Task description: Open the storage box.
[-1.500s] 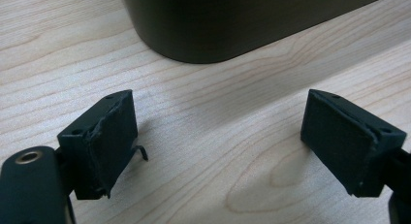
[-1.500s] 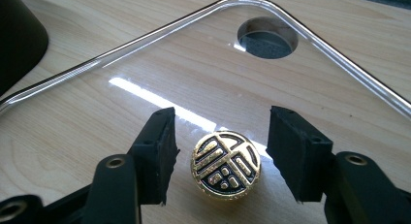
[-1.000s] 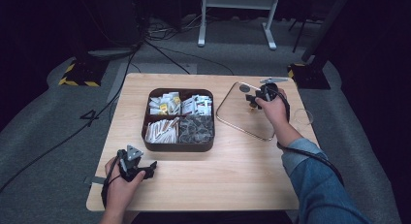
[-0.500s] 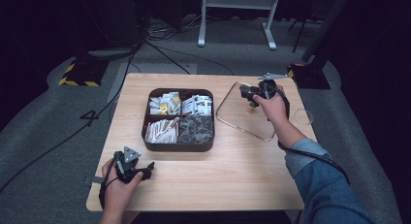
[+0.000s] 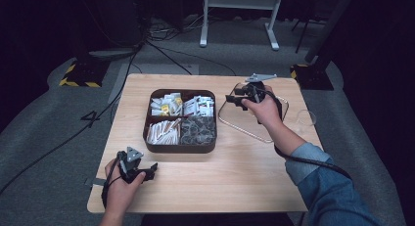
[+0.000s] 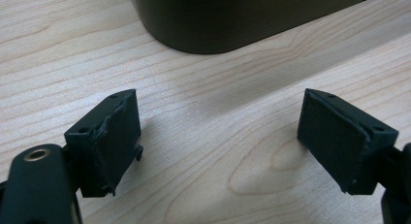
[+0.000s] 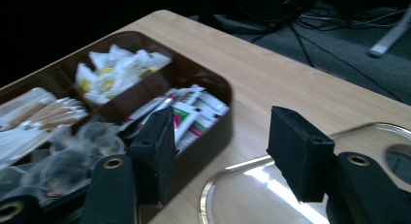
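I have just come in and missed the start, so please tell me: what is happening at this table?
A person sits at a wooden table with a gripper in each hand. The right gripper hangs over a clear lid, beside the brown tray of sachets, its fingers apart with nothing between them. The left gripper rests near the table's front edge; its jaws have just been opening and hold nothing. The tray is uncovered.

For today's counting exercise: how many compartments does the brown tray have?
4: far-left with white-yellow packets, far-right with sachets, near-left with pale sticks, near-right with dark wrapped items.
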`<state>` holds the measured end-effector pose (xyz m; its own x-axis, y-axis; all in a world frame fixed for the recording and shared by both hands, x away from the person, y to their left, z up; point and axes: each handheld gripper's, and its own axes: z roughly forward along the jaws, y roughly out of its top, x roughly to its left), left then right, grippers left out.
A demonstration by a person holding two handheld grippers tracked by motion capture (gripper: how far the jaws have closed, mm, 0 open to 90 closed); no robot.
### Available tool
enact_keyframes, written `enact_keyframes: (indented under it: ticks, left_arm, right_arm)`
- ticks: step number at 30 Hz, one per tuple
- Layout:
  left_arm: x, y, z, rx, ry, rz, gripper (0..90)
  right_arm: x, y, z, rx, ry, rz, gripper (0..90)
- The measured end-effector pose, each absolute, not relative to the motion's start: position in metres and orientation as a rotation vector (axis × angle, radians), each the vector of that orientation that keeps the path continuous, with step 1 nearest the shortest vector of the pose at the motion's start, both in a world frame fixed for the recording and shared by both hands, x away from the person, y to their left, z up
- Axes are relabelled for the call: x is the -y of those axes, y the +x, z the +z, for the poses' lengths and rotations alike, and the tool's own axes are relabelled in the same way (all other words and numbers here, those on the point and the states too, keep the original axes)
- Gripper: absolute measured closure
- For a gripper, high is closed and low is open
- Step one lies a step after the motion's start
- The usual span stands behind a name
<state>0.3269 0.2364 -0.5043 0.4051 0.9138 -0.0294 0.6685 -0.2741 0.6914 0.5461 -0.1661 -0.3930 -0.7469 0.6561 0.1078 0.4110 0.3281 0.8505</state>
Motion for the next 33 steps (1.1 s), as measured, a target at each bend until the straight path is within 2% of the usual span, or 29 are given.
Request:
enact_keyframes:
  ticks: [19, 33]
  left_arm:
    - [-0.231, 0.335, -0.505, -1.366, 2.039, 0.507, 9.3]
    - [-0.230, 0.335, -0.505, -1.365, 2.040, 0.507, 8.7]
  right_arm:
    - [0.091, 0.502, -0.405, -2.562, 0.737, 1.407, 44.8]
    - [0.059, 0.492, -0.431, -2.689, 0.672, 1.324, 43.0]
